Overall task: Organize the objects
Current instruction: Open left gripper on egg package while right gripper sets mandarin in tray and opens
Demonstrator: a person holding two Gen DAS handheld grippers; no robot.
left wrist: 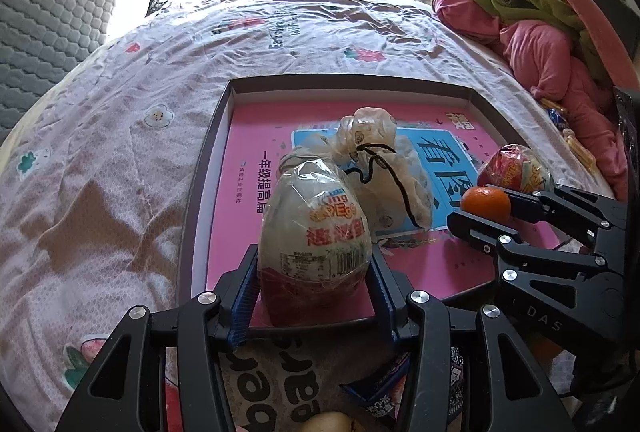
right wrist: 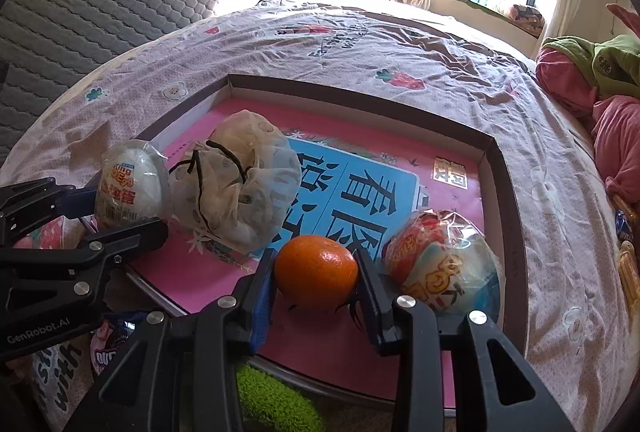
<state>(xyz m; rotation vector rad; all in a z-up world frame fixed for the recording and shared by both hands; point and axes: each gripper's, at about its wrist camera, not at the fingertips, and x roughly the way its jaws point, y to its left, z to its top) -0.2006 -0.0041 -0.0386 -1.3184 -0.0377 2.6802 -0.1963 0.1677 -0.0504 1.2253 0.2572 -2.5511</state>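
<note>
Orange tangerine (right wrist: 316, 272) gripped by right claw (right wrist: 316, 292) over tray (right wrist: 508, 192).

The bedsheet (left wrist: 132, 136) at left is pale pink with flower and strawberry prints. The shallow box (right wrist: 508, 192) has dark walls and a bright pink floor bearing a blue panel with black characters. At lower centre sits a plain orange tangerine (right wrist: 316, 272). The white egg (left wrist: 314, 232) carries red and orange lettering; the red-and-blue egg (right wrist: 444, 268), yellow.
</note>
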